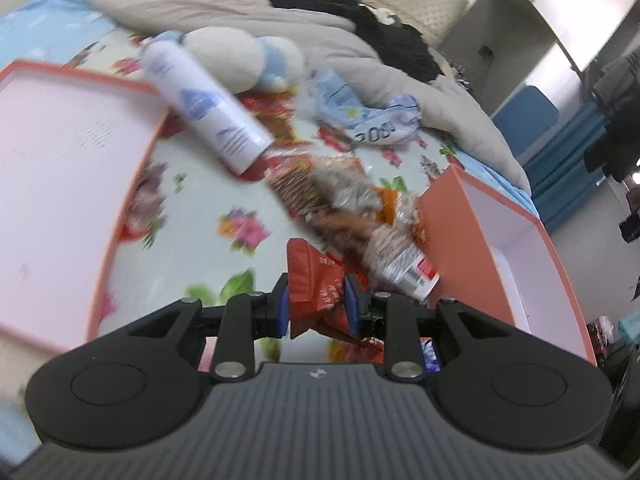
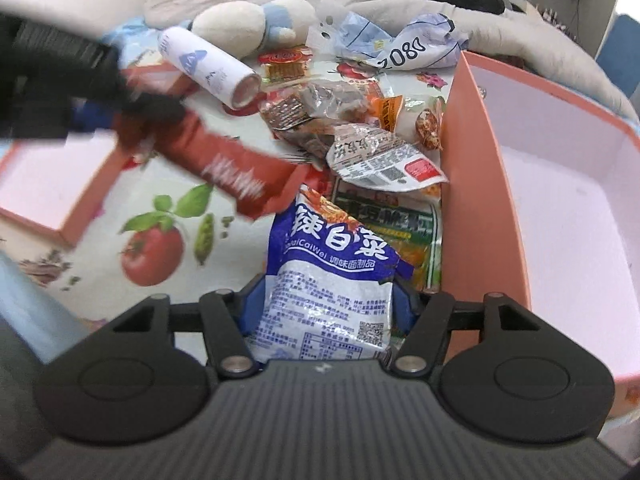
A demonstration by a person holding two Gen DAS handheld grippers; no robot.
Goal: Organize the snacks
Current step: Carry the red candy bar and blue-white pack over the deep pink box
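A crinkled red foil snack packet [image 1: 316,292] is pinched by the left gripper [image 1: 316,308] above the floral sheet [image 1: 192,216]; a blue-and-white plastic snack bag [image 2: 328,280] is clamped by the right gripper [image 2: 326,304] beside the salmon-pink cardboard box [image 2: 480,184].

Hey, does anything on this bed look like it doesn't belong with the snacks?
Yes. A white spray can lies on its side among the snack packets, beside a plush toy. Neither looks like a snack. A torn, crumpled blue-and-white wrapper also lies behind the pile.
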